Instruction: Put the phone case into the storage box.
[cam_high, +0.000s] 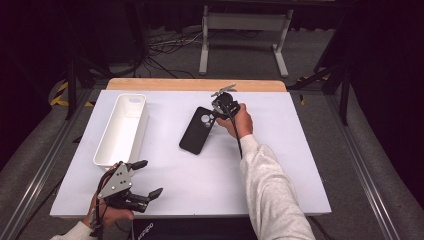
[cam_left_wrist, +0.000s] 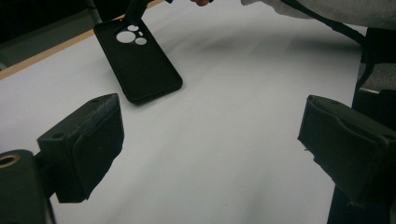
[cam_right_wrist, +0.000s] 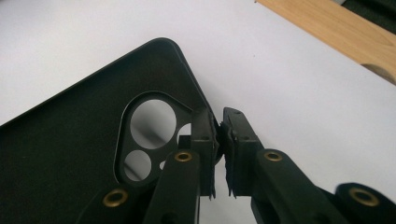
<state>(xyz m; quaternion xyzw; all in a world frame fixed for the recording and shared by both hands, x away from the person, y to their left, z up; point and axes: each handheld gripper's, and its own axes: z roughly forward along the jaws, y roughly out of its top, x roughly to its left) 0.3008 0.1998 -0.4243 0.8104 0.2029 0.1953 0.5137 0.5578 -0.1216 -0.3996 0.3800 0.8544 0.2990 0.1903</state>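
Right gripper (cam_right_wrist: 219, 140) jaws pinched onto the edge of the black phone case (cam_right_wrist: 84, 140), right at the camera-cutout corner; pads clamp just the thin side wall, one jaw inside the cutout area, one outside; the grip looks shallow. Case lies mid-table on the white table (cam_high: 280, 165), camera end toward the far side, that end possibly tilted up a little, hard to tell; in the high view the case (cam_high: 197, 131) sits to the right of the white bin (cam_high: 120, 131), well apart from it.

Left gripper (cam_high: 142, 177) jaws wide apart, nothing between them, hovering over the near left corner, just beside the bin's near end.

Risks, as a judgement: thin rim could slip out of the pinch if lifted fast; soft case may flex or swing from the one corner and drop; trailing end could drag on the table; swinging case could hit the bin rim rather than go in.

Writing: none legible on case or bin; partial white lettering at the near table edge, too cut off to read.
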